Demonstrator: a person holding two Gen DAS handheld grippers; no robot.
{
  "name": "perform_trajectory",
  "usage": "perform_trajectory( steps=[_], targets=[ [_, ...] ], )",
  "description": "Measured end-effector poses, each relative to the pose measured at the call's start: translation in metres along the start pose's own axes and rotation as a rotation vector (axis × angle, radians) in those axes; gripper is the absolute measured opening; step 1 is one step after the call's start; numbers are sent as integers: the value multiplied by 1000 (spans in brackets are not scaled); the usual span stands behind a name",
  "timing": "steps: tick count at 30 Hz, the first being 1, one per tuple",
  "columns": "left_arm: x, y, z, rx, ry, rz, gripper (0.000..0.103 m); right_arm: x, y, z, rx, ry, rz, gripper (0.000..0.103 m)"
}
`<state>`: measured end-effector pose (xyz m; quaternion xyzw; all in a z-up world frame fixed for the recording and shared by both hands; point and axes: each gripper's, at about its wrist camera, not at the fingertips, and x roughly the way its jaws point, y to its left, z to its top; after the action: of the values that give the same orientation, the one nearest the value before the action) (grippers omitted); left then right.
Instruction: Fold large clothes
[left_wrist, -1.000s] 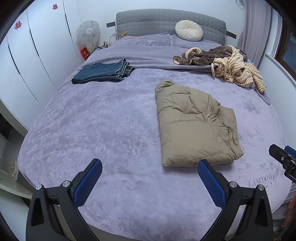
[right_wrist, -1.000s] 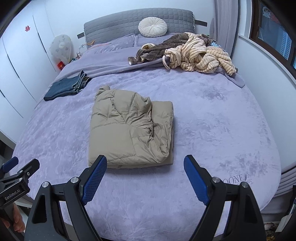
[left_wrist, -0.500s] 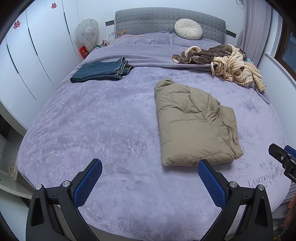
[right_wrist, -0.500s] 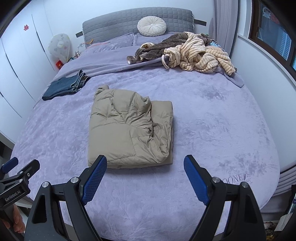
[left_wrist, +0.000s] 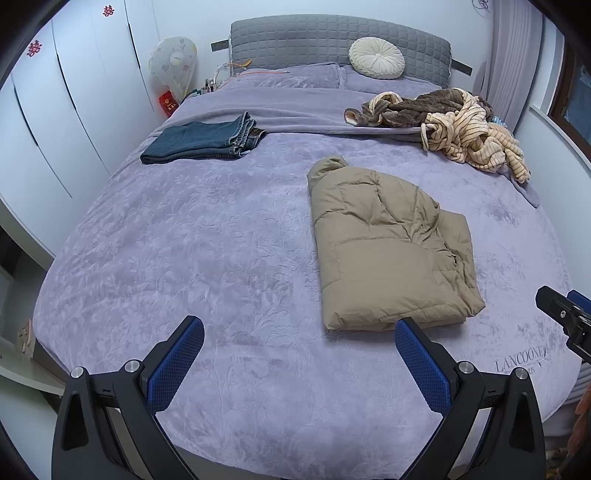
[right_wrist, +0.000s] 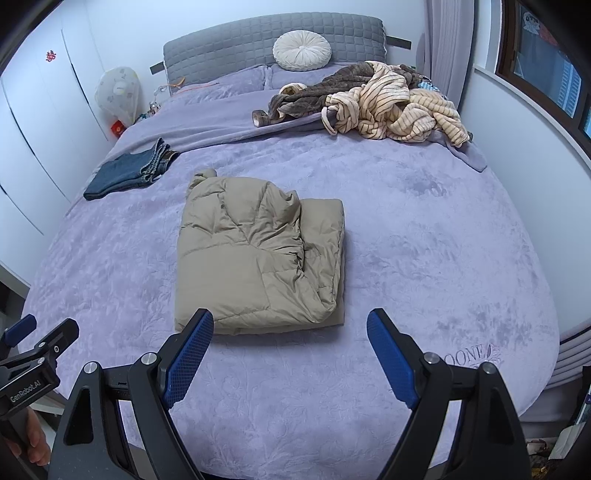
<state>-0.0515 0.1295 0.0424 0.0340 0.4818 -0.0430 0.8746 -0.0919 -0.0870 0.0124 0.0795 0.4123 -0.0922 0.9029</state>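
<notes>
A tan puffer jacket (left_wrist: 388, 251) lies folded into a rectangle in the middle of the purple bed (left_wrist: 207, 251); it also shows in the right wrist view (right_wrist: 258, 254). My left gripper (left_wrist: 299, 332) is open and empty, held above the bed's near edge, left of the jacket's near end. My right gripper (right_wrist: 290, 325) is open and empty, just in front of the jacket's near edge. Folded blue jeans (left_wrist: 207, 142) lie at the far left, also seen from the right (right_wrist: 129, 171). A heap of unfolded striped and brown garments (left_wrist: 454, 125) lies at the far right (right_wrist: 373, 99).
A grey headboard (left_wrist: 332, 44) with a round cream cushion (left_wrist: 376, 57) stands at the back. White wardrobes (left_wrist: 55, 122) line the left side. A wall and window (right_wrist: 535, 74) are at the right. The other gripper's tip shows at each view's edge (left_wrist: 561, 314) (right_wrist: 33, 350).
Both views have shifted very slightly; the jacket, jeans and clothes heap lie as before. Both grippers stay open and empty.
</notes>
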Motion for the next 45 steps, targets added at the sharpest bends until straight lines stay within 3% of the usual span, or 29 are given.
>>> perform_trajectory(
  steps=[45],
  targets=[
    [2, 1, 1, -1, 2, -1, 103, 0, -3, 4, -7, 6, 3, 87]
  ],
)
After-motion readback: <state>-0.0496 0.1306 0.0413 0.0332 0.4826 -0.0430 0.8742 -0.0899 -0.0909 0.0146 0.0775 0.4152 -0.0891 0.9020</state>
